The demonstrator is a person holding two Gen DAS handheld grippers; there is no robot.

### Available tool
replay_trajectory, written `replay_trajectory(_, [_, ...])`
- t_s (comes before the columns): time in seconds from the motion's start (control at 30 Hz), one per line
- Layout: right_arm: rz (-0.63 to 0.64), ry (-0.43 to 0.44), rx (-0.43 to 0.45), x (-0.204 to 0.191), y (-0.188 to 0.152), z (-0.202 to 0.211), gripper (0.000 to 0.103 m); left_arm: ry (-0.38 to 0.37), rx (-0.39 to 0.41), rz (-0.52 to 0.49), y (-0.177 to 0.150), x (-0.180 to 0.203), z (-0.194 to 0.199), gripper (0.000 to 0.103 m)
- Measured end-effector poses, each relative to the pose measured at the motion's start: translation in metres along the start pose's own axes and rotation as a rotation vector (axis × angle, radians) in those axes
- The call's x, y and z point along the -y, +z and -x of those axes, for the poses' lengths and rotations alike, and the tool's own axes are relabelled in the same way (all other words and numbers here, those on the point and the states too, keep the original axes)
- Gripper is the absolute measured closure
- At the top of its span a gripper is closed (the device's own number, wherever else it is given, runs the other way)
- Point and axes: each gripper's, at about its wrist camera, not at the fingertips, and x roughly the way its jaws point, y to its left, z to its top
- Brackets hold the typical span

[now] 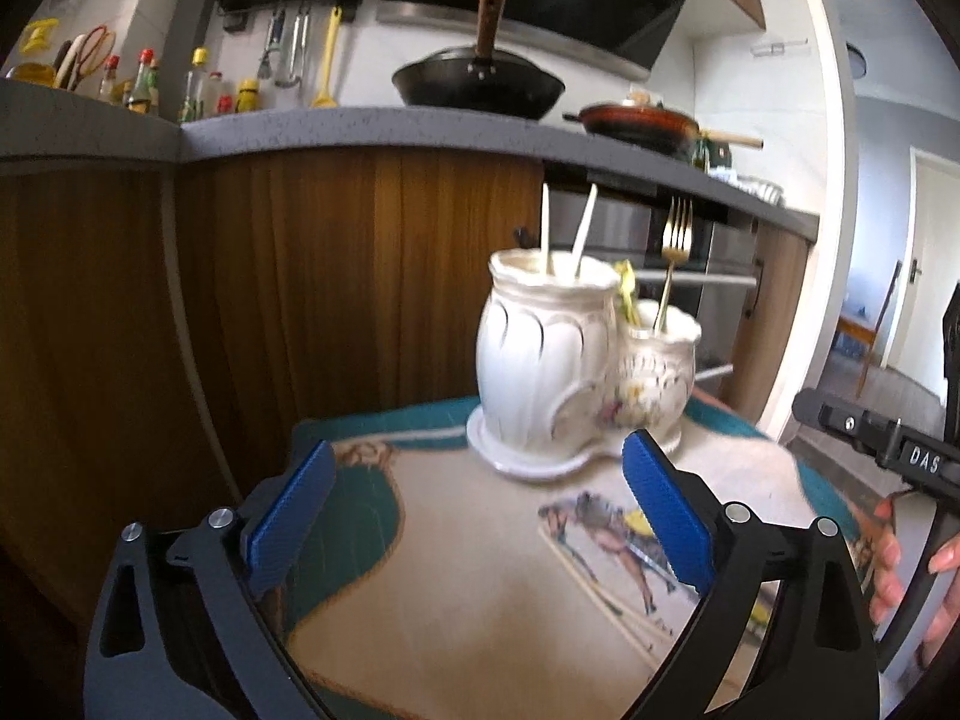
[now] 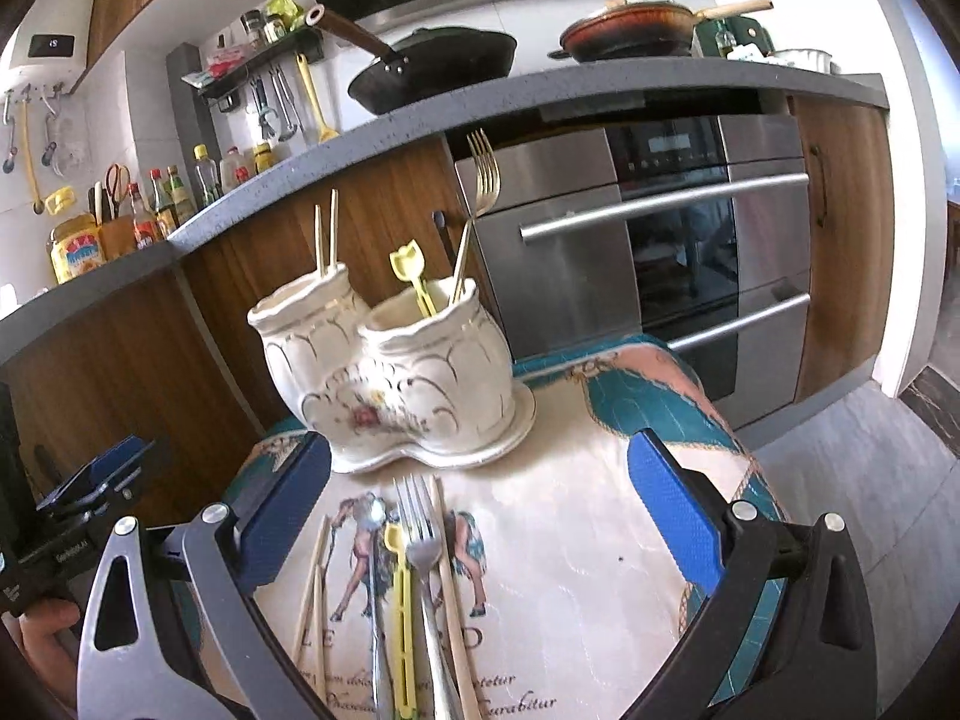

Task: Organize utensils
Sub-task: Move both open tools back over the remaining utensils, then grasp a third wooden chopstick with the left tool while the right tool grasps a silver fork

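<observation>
Left gripper [image 1: 480, 516] and right gripper [image 2: 480, 516] gape empty; utensils [image 2: 408, 588] lie before ceramic holder [image 2: 390, 372].

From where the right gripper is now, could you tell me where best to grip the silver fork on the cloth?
Probably the silver fork at its neck just behind the tines, from above, with the open right gripper closing across it. It lies flat, tines toward the holder, and the yellow utensil crowds its handle.

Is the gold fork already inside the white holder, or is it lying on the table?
Inside. The gold fork stands tines up in one compartment of the white holder, beside a yellow utensil.
</observation>
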Motion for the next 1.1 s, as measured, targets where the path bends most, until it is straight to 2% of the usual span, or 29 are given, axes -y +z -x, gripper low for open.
replay_trajectory(0.3, [0.035,0.011,-0.028,0.003,-0.001,-0.007,0.005,0.021,-0.128,-0.007,-0.015,0.007,-0.011,0.007])
replay_trajectory(0.57, [0.021,0.010,-0.054,0.010,0.002,-0.012,0.005,0.036,-0.325,-0.024,-0.036,0.015,-0.019,0.007])
replay_trajectory(0.87, [0.019,0.016,-0.068,0.013,0.001,-0.012,0.005,-0.023,-0.429,-0.105,-0.052,0.051,-0.032,0.008])
replay_trajectory(0.97, [0.023,0.011,-0.065,0.013,0.001,-0.011,0.005,-0.028,-0.458,-0.146,-0.057,0.059,-0.037,0.012])
replay_trajectory(1.03, [0.024,0.008,-0.064,0.014,0.001,-0.010,0.005,-0.030,-0.479,-0.163,-0.059,0.061,-0.041,0.028])
replay_trajectory(1.1, [0.024,0.009,-0.068,0.014,0.001,-0.011,0.005,-0.038,-0.498,-0.172,-0.061,0.061,-0.045,0.037])
